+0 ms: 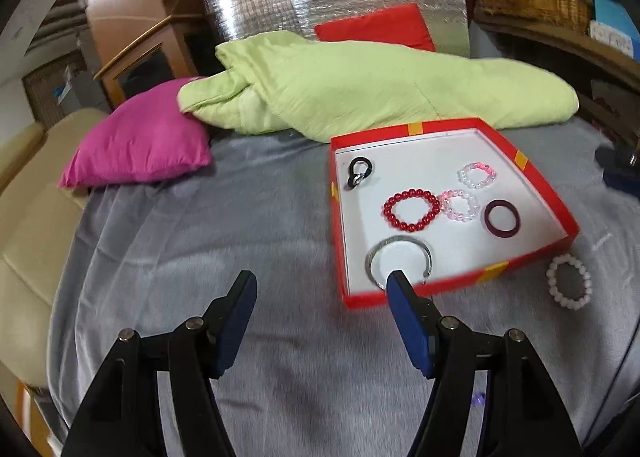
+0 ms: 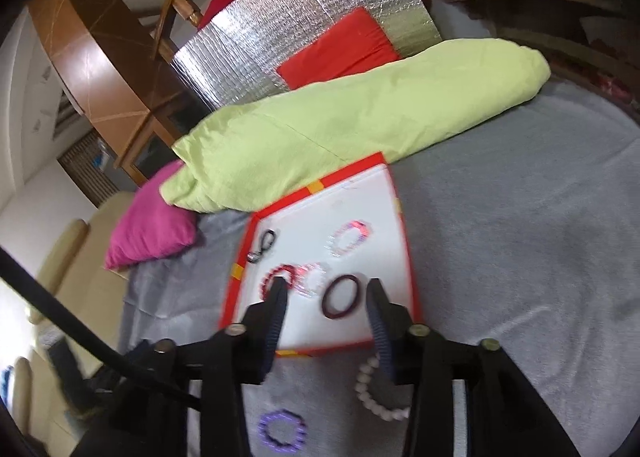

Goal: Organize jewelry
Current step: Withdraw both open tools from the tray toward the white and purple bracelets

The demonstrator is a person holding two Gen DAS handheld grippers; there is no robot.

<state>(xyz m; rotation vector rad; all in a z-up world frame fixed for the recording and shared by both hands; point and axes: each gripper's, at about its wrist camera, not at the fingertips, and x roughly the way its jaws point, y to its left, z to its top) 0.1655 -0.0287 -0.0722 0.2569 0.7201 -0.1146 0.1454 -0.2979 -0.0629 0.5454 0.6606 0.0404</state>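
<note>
- My left gripper [image 1: 322, 283] hangs over the grey blanket [image 1: 200, 257], its blue-padded jaws spread wide with nothing between them; the right-hand pad's tip overlaps the near rim of the red box [image 1: 532, 177].
- That shallow box has a white floor and sits on the blanket, just near of the crumpled green quilt [image 1: 360, 89].
- Inside it, seen from the left wrist: a black ring clip [image 1: 359, 172] in the far-left corner, a pink-and-clear bead bracelet [image 1: 476, 174] toward the far right, a red bead bracelet [image 1: 411, 210] in the middle touching a second pale pink bead bracelet [image 1: 459, 205], and a dark maroon bangle [image 1: 502, 218] just right of those.
- A silver open cuff [image 1: 400, 259] lies at the near edge of the box, partly behind my left pad.
- A white bead bracelet [image 1: 569, 282] lies outside — on the blanket, just beside the box's near-right corner.
- My right gripper [image 2: 327, 287] is also parted and empty, poised over the near end of the box with the maroon bangle showing between the fingers.
- From the right wrist a purple bead bracelet [image 2: 282, 430] lies on the blanket near of the box, left of the white one.
- A magenta pillow [image 1: 140, 137] rests at the far left, beside the quilt.
</note>
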